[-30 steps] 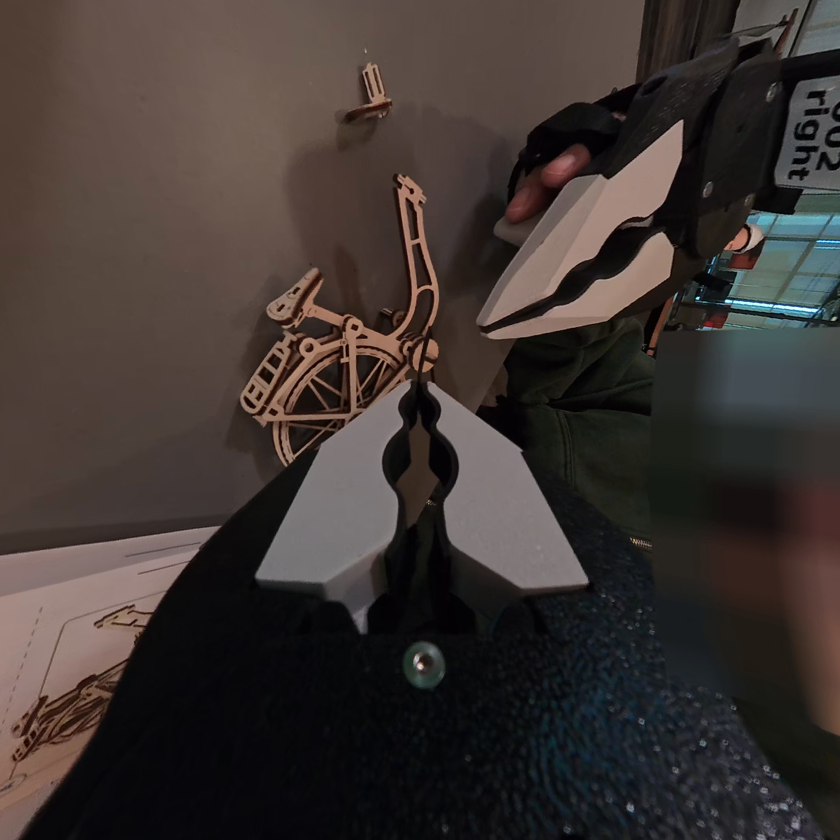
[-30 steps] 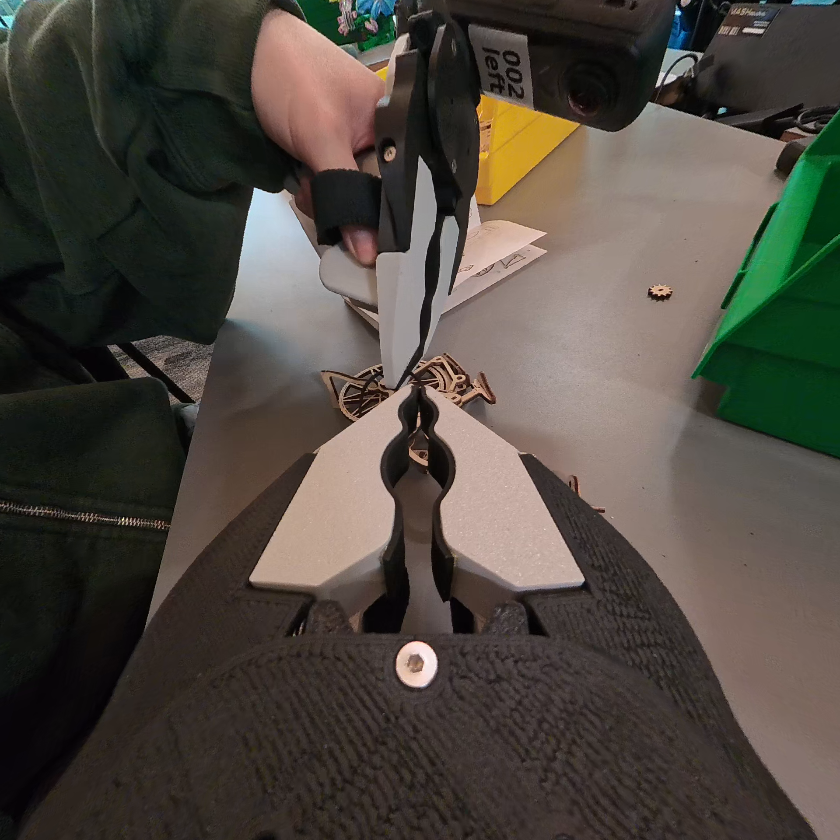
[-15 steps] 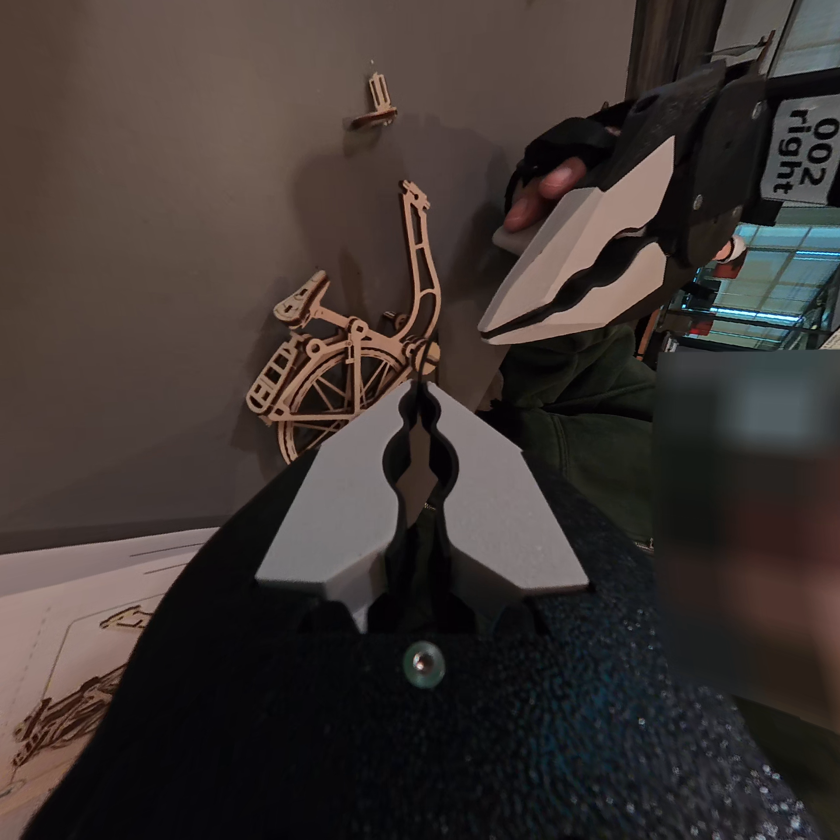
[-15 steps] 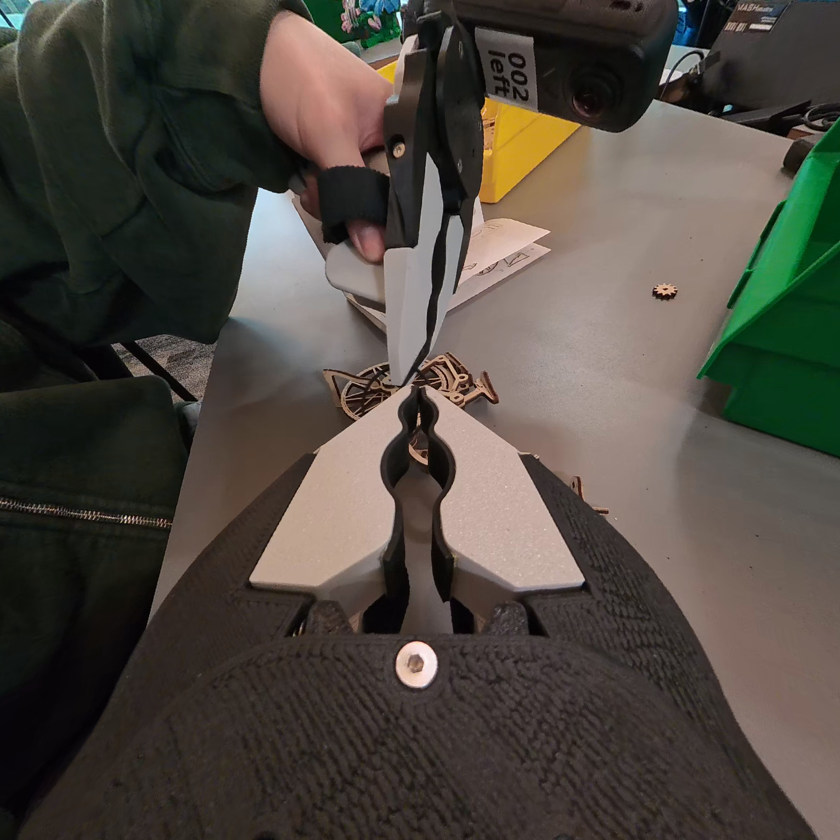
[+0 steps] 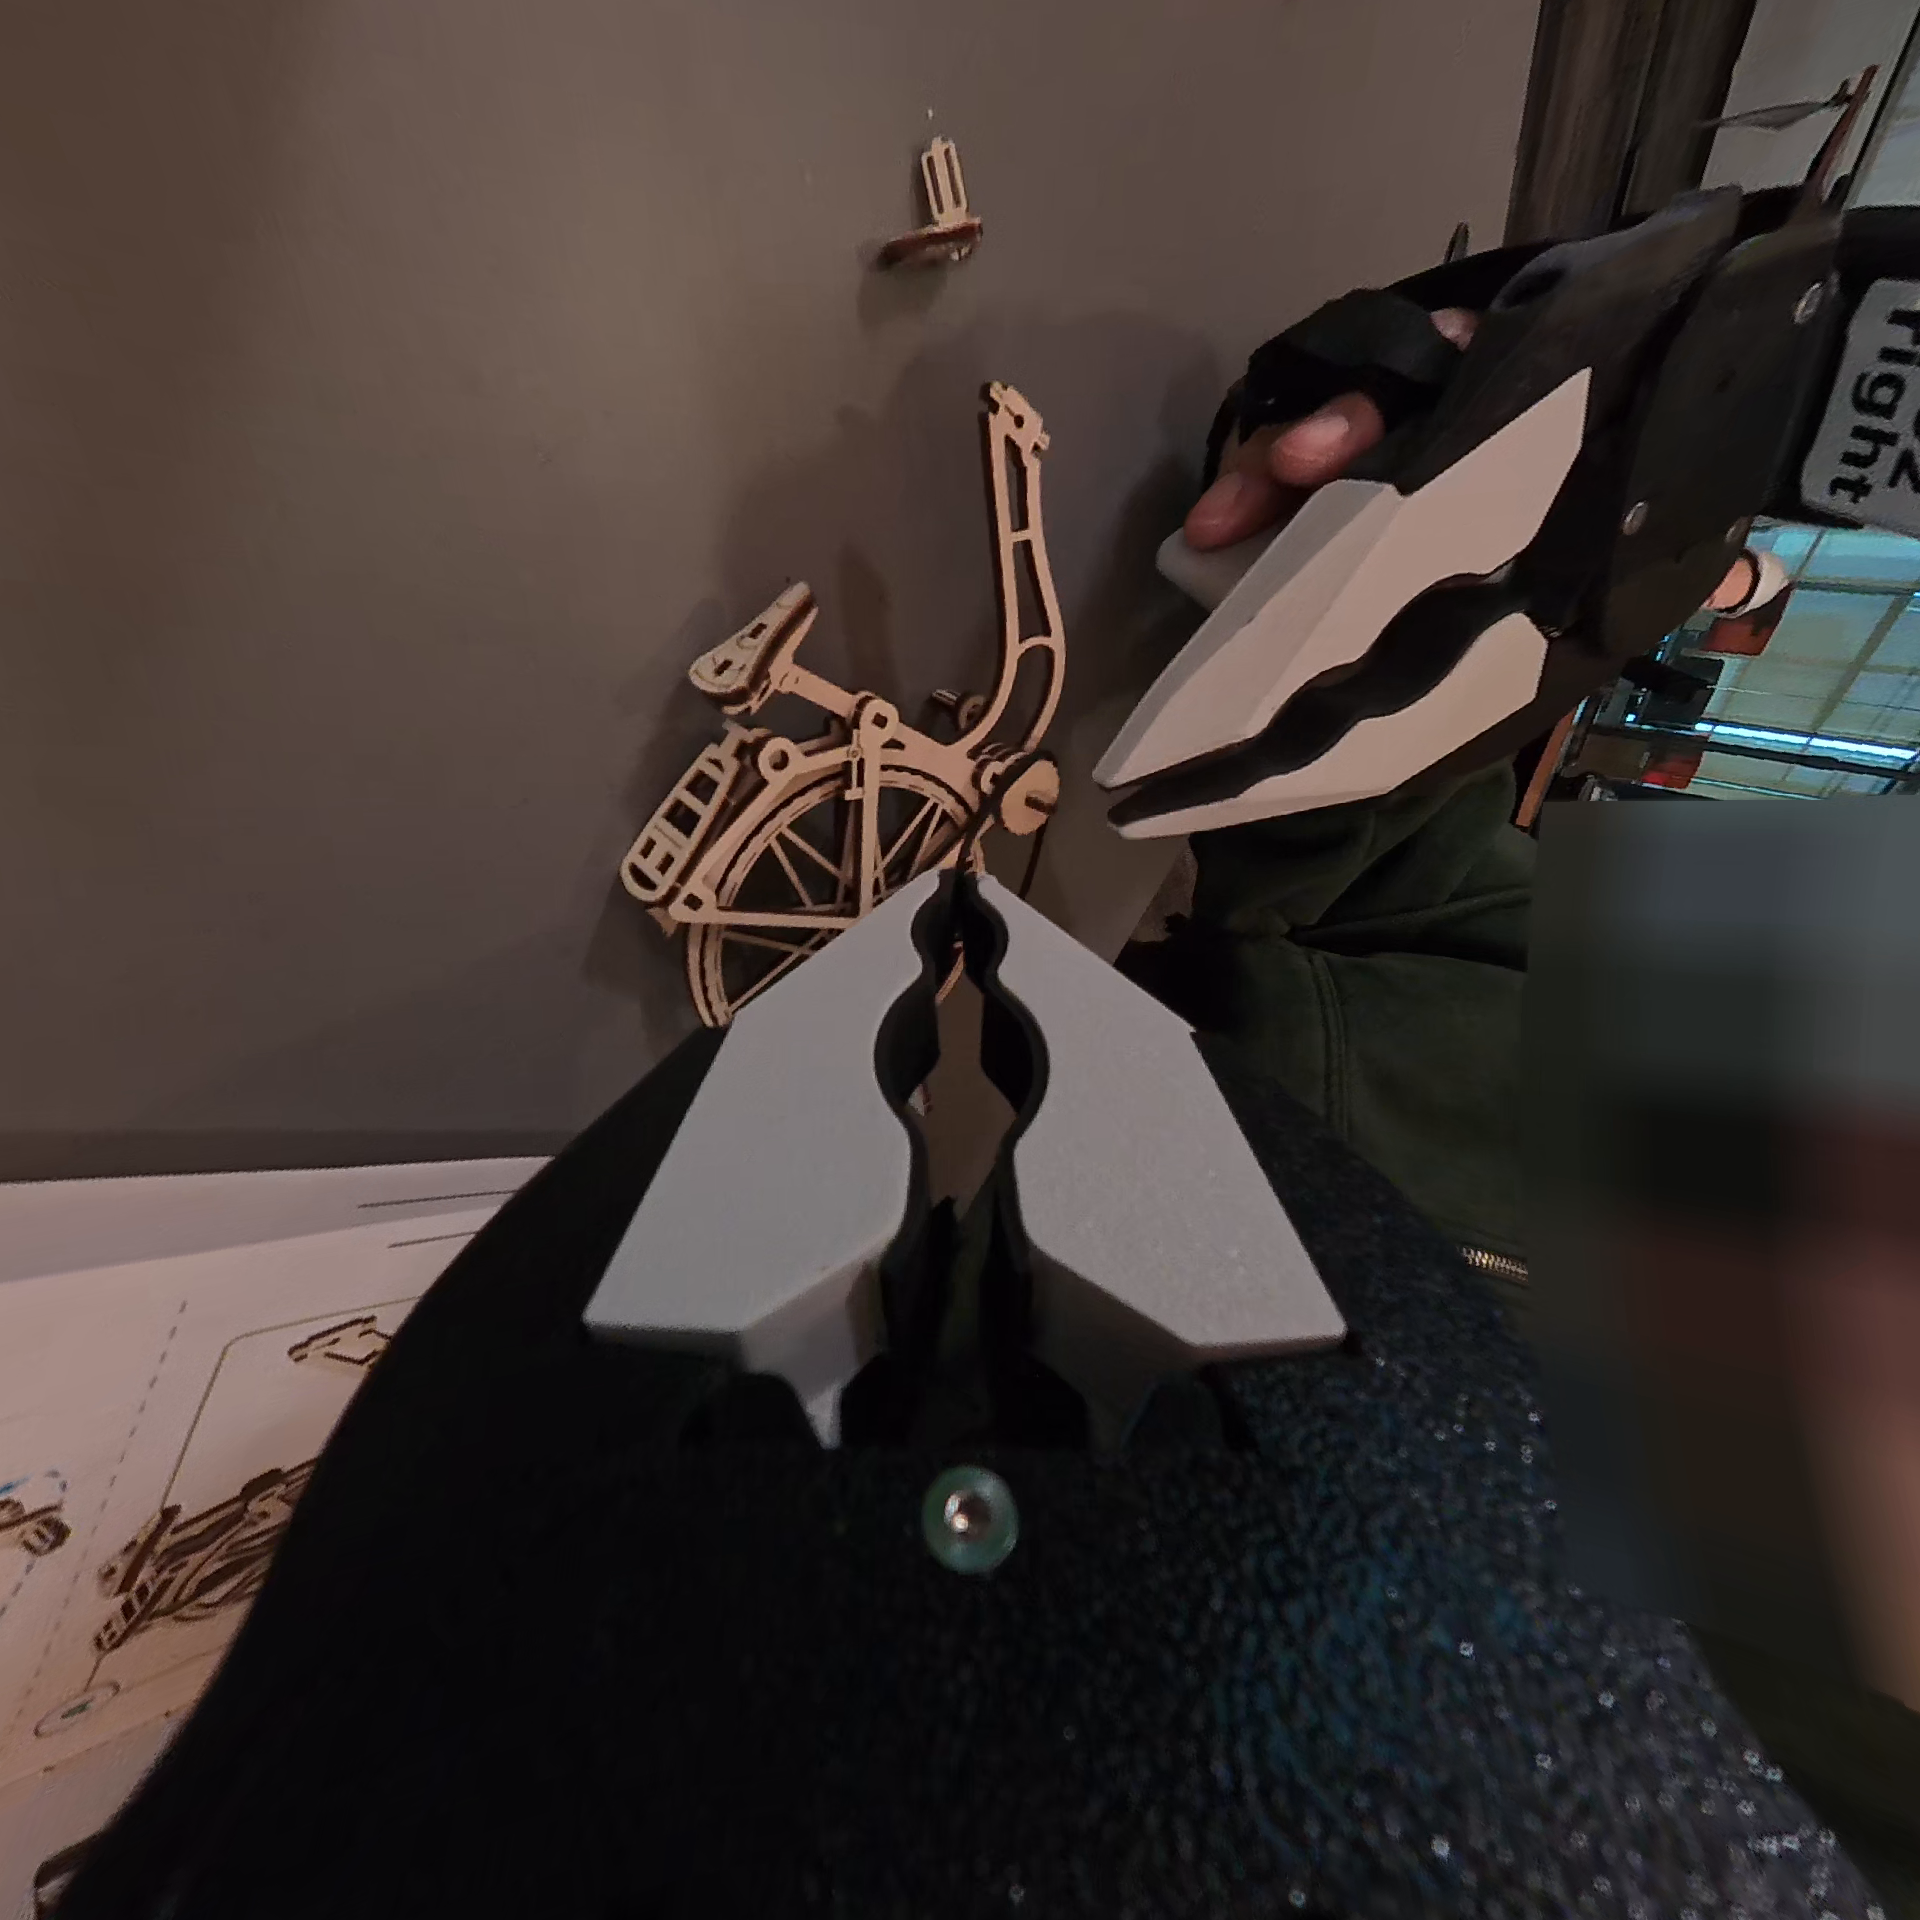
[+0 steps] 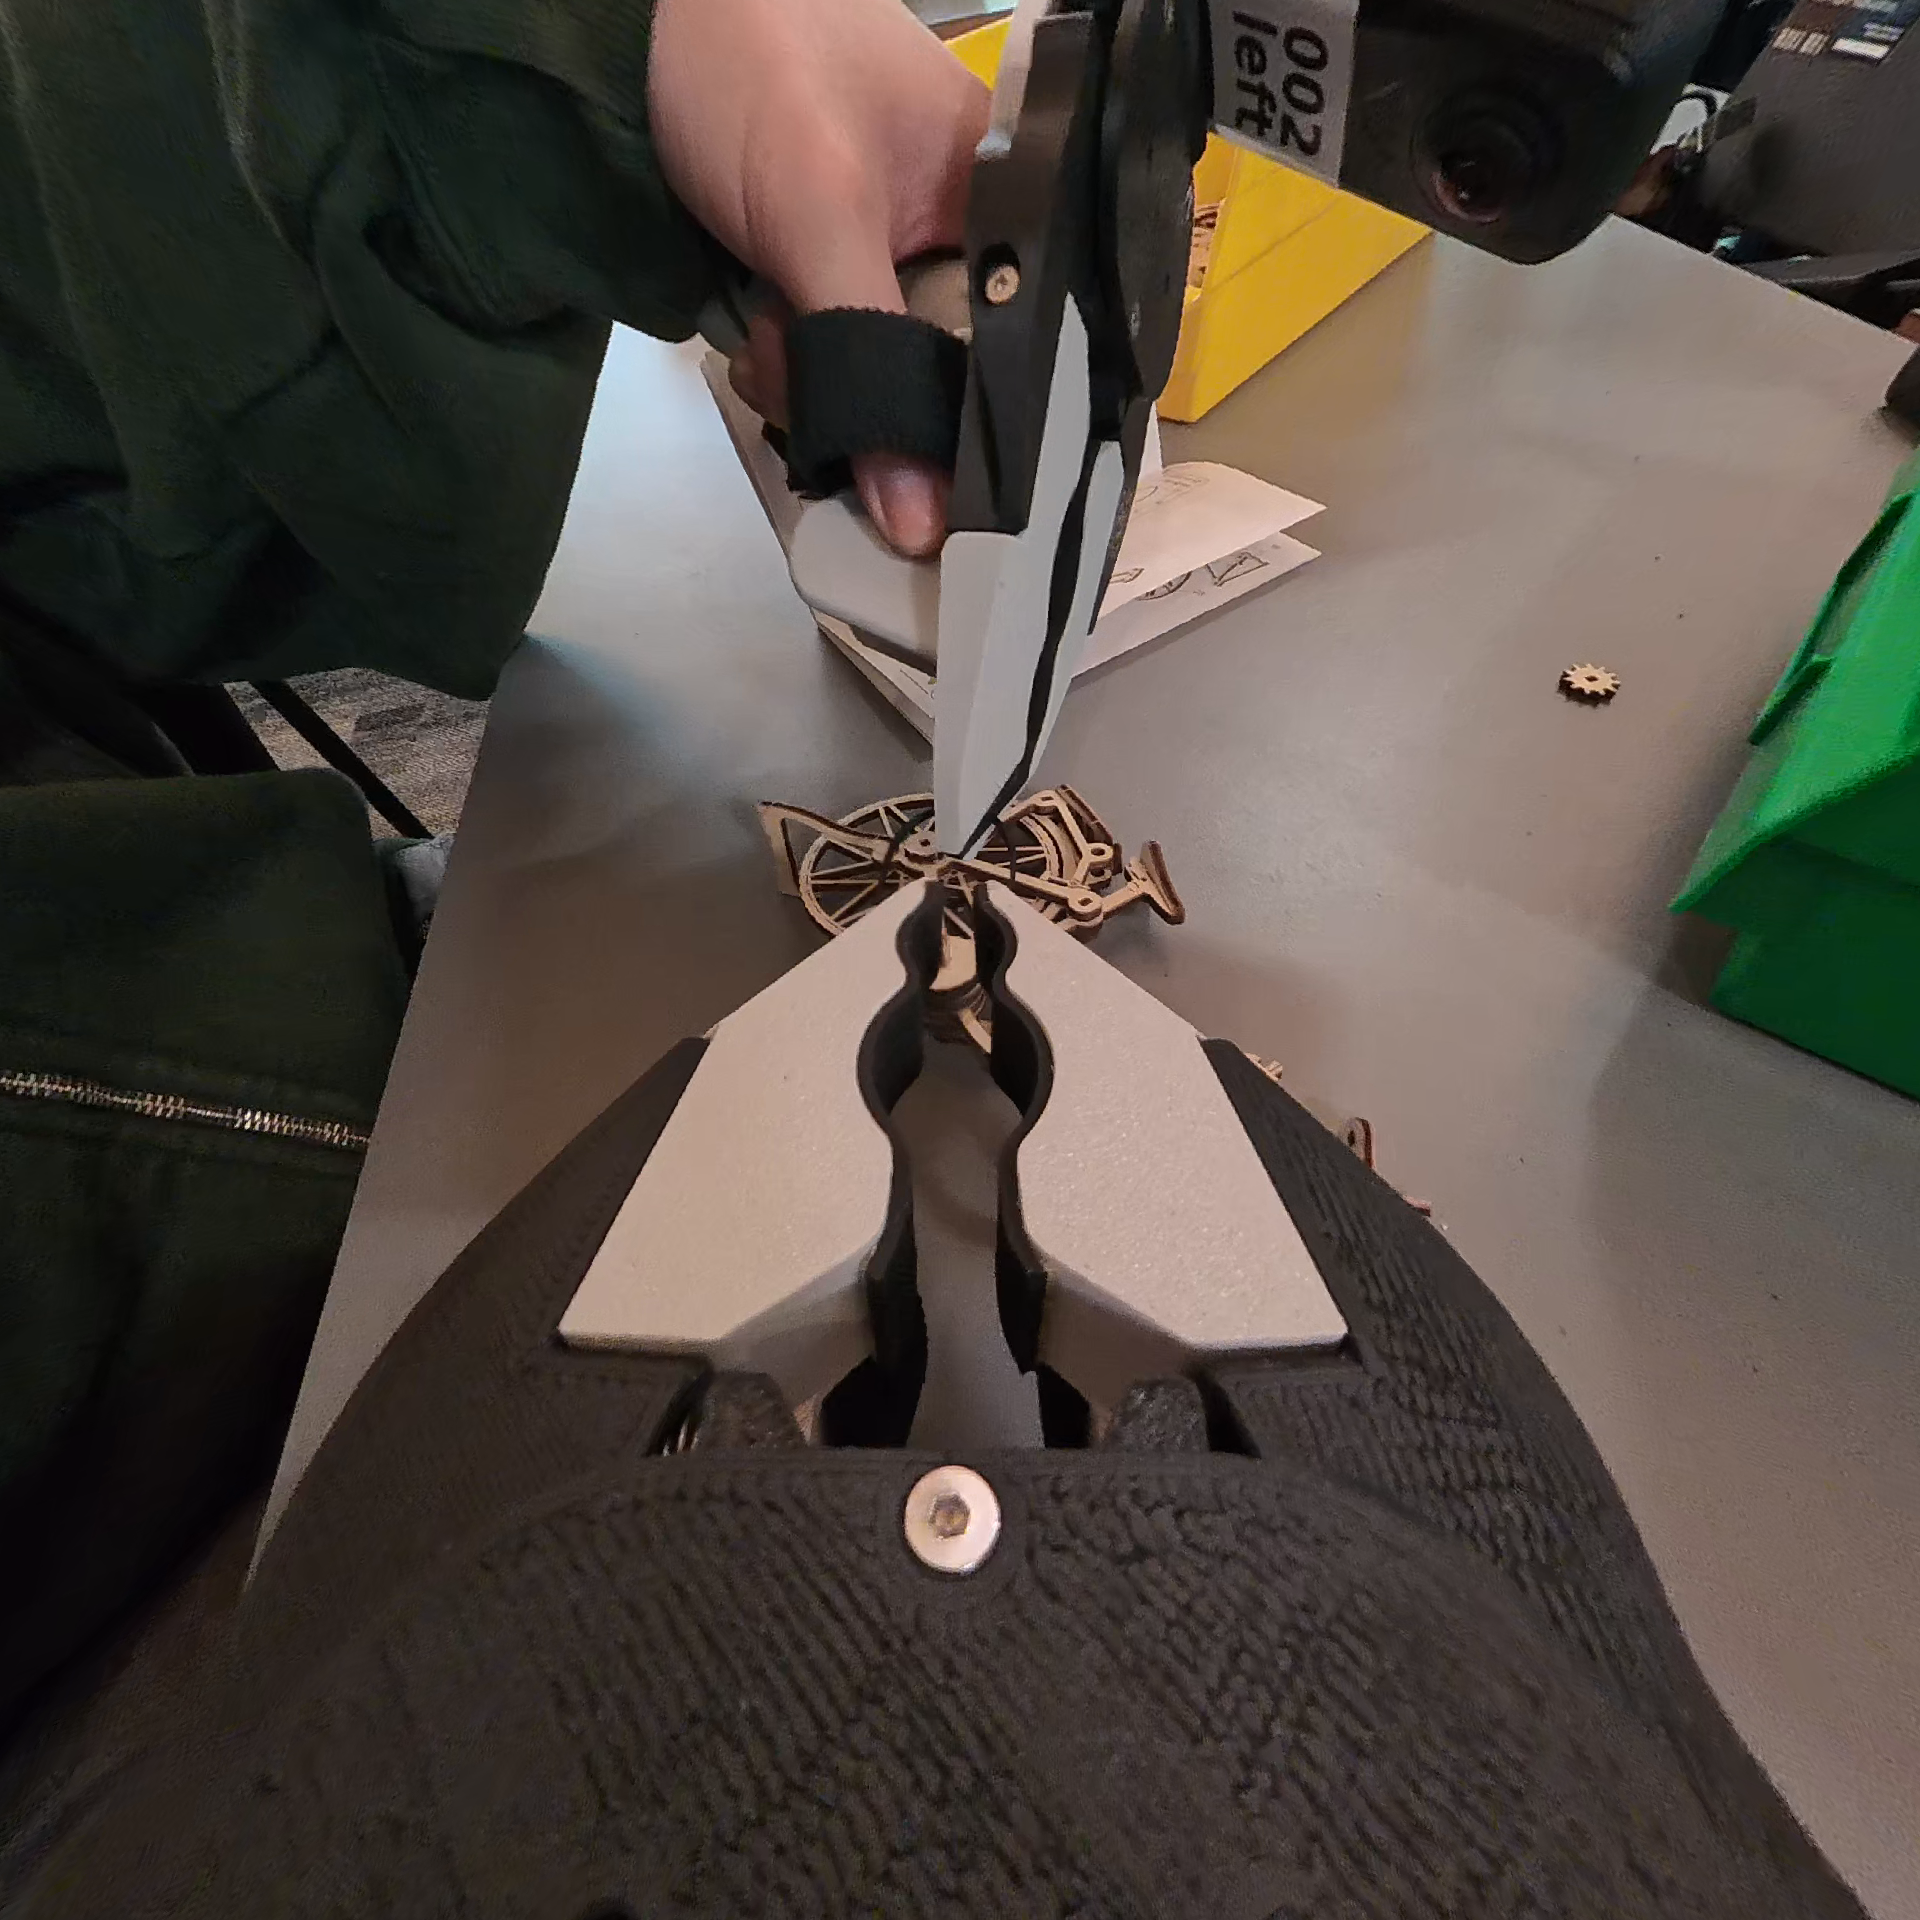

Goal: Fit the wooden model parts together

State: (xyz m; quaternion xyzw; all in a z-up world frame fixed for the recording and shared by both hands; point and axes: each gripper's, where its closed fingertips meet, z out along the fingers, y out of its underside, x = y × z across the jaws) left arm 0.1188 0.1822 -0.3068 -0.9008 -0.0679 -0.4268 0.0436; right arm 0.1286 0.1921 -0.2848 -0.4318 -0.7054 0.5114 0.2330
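A partly built wooden bicycle model (image 5: 831,790) lies flat on the grey table (image 5: 364,520); it also shows in the right wrist view (image 6: 1049,862). My left gripper (image 5: 958,881) is shut on a thin black band (image 5: 977,842) that runs to the hub at the model's crank. It points straight down in the right wrist view (image 6: 961,847). My right gripper (image 6: 954,899) is shut with nothing seen in it. Its tips hover just beside the hub, a short way from the left gripper's tips (image 5: 1110,800).
A small loose wooden part (image 5: 940,208) lies beyond the model. A wooden gear (image 6: 1590,681) lies to the right, near a green bin (image 6: 1849,831). A yellow bin (image 6: 1268,270) and paper instruction sheets (image 6: 1216,540) are behind. Small wooden pieces (image 6: 1361,1138) lie beside my right gripper. My left and right fingertips are right by each other.
My right gripper has edged closer to the left gripper and the model. The left gripper stays shut on the band over the hub; the model has barely shifted.
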